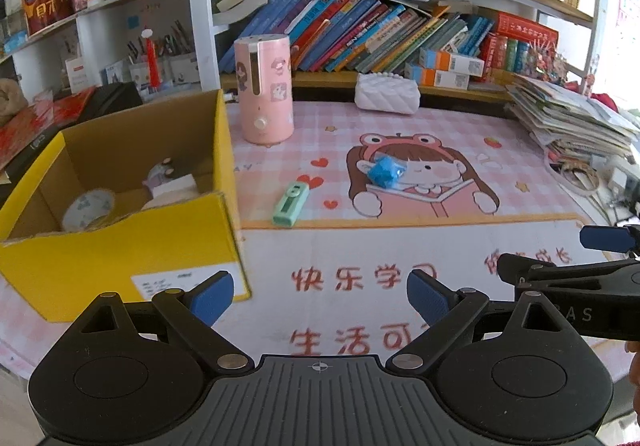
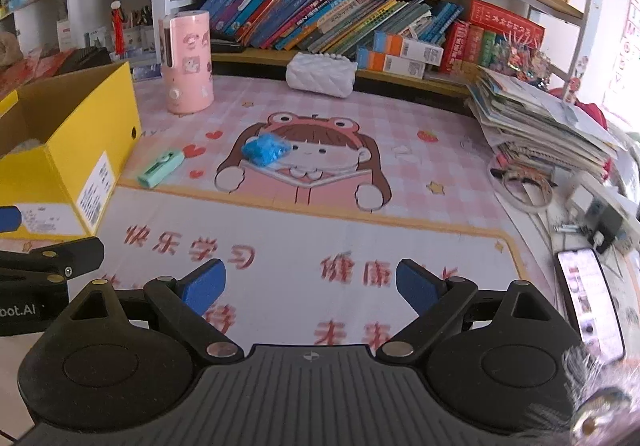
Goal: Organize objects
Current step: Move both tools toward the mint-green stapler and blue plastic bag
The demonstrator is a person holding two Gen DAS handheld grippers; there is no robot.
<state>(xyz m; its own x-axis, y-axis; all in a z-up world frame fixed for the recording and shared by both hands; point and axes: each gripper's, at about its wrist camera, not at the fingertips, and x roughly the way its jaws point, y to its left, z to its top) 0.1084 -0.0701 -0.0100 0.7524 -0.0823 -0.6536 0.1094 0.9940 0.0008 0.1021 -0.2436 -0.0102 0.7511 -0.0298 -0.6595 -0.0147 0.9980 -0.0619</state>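
Two loose items lie on the mat, both ahead of the grippers: a green case and a blue packet. The box stands ahead and to the left of the left gripper; it already holds a tape roll and a small white item not clear enough to name.

Left gripper: jaws spread, nothing between them. Right gripper: jaws spread, likewise empty. Both hover over the near edge of the mat, side by side.

Case: ahead and slightly left of the left gripper, just beside the box's right wall. From the right gripper it lies far to the left. Its long axis runs from near-left to far-right, at a slant to either gripper's line of sight. The left gripper is judged the nearer.

Packet: further ahead, right of the case and well apart from it. From the right gripper it lies ahead, slightly left. It is roughly square, with no marked long axis.

Likely next move: left gripper to the case, jaws turned across its narrow width, then a short carry left into the box.
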